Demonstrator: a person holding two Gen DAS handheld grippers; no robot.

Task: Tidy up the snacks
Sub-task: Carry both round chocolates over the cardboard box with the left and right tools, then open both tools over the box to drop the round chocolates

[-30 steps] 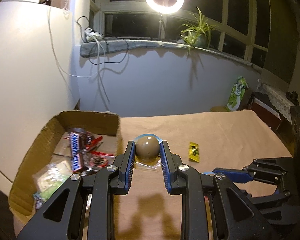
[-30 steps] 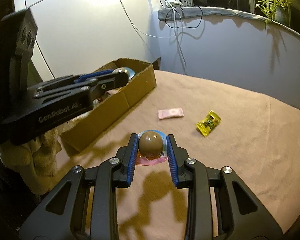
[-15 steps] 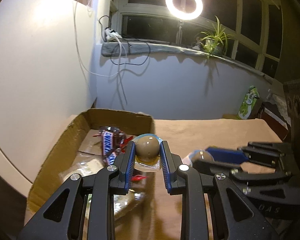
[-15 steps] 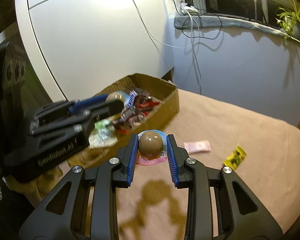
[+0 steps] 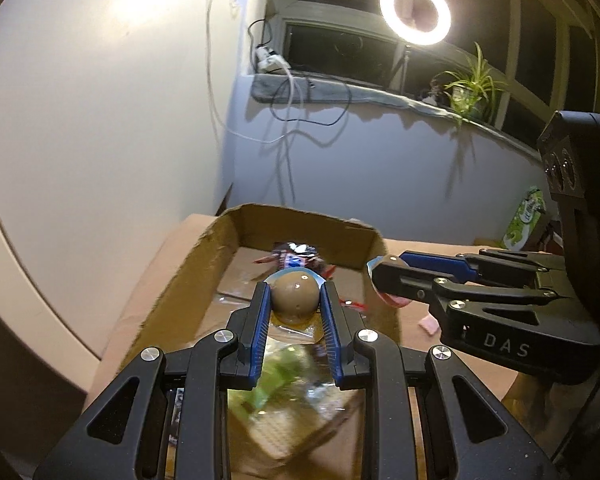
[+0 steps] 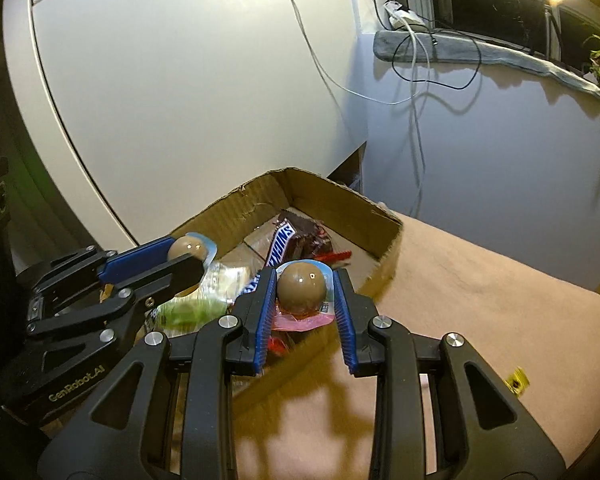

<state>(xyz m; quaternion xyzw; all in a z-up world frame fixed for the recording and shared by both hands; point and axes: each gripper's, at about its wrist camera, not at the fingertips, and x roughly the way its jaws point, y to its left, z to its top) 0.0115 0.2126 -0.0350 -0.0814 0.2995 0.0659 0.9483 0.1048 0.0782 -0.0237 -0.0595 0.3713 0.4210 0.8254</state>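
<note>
- Left claw (image 5: 294, 300) is closed on a brown ball-shaped snack (image 5: 294, 294) with a blue-edged wrapper, pinched between the blue pads.
- It hangs over the inside of the cardboard box (image 5: 180, 292), clear of the box floor.
- Right claw (image 6: 302, 298) is closed on a second brown ball snack (image 6: 301, 289); pink and blue wrapper sticks out below the ball.
- The right one sits over the box's near wall (image 6: 300, 364), roughly at the rim. Can't tell if the wrapper touches the cardboard.
- In the box: a Snickers bar (image 6: 278, 246) towards the far end, a clear packet with green contents (image 6: 188, 310) nearer the claws (blurred), and some red wrapper bits (image 6: 334, 256).
- The box sits on a tan-covered worktop (image 6: 480, 320) against the white wall.
- A yellow packet (image 6: 516, 380) lies on the worktop well to the right of the box. A small pink packet (image 5: 428, 325) lies just beside the box's right wall.
</note>
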